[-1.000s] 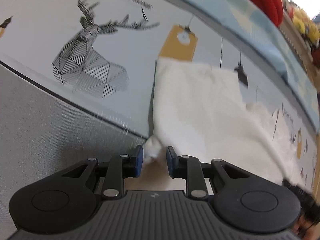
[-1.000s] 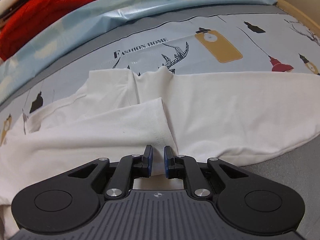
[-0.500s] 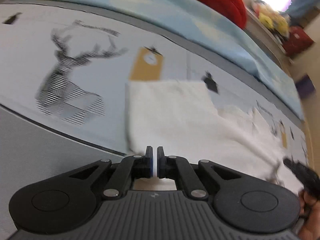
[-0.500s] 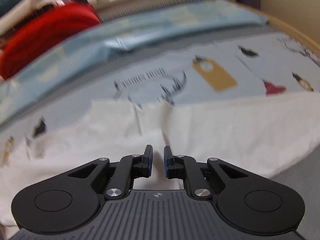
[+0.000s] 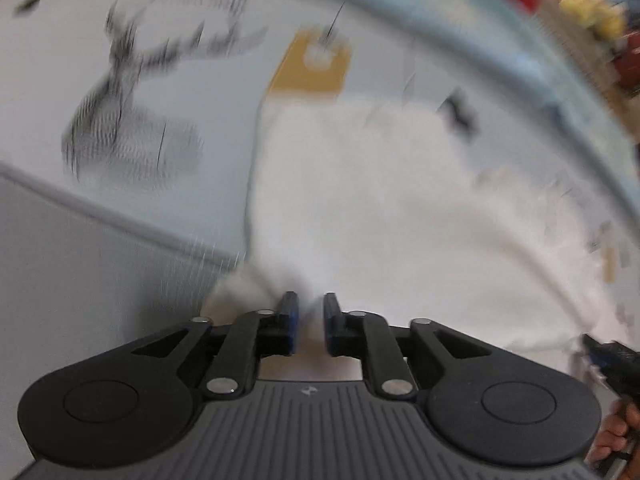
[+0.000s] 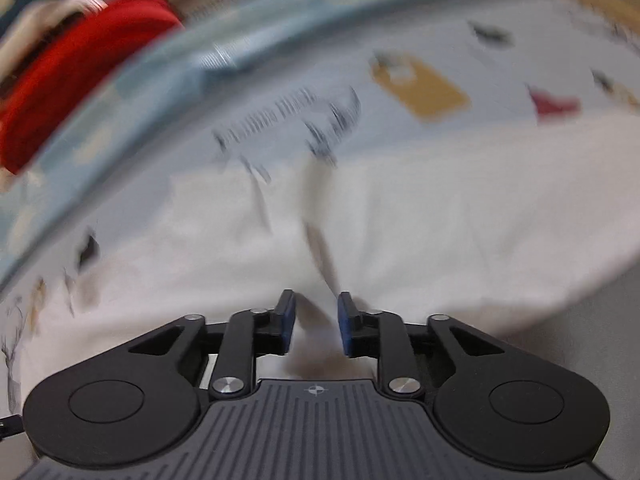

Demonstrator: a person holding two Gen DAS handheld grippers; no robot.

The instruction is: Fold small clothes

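White cotton garment (image 6: 420, 216) lies partly folded on the printed bedspread (image 5: 200, 60), more folds likely left, as left gripper (image 5: 307, 324) and right gripper (image 6: 316, 322) spread, releasing its edge.

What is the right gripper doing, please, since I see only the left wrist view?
Observer: The right gripper is opening its jaws, with a fold of the white garment between them, not pinched.
Operator: How does the cloth lie ahead of it?
Observer: A dark crease runs away from the jaws across the garment.
Operator: What is beyond?
Observer: A red lamp print on the bed sheet, to the right.
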